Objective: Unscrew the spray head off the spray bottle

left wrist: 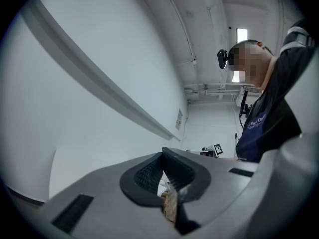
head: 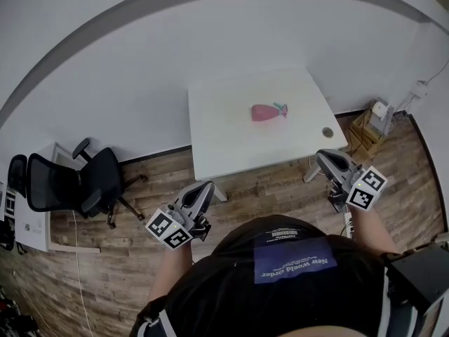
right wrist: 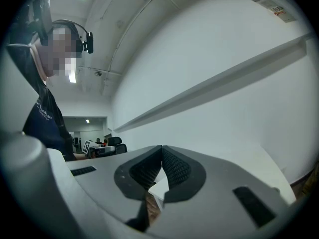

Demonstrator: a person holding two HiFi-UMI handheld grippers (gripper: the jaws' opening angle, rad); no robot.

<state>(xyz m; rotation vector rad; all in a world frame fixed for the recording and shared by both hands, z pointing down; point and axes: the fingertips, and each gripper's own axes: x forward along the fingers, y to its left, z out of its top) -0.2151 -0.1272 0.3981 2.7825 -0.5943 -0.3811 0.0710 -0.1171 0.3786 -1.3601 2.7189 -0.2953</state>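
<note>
White wall (head: 126, 76) takes the upper part, wood floor (head: 280, 184) is below it. A white table (head: 224, 139) stands at the wall; a black chair (head: 70, 184) is at the left, well apart. The pink bottle (head: 264, 112) lies on its side near the table's middle, spray head (head: 282, 109) on it, pointing right. L gripper (head: 203, 188) & R gripper (head: 324, 157) are over the floor before the table, both w/ jaws pressed together, nothing between

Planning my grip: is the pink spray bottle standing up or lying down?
Lying down: the spray bottle rests on its side on the table, spray head pointing right.
</note>
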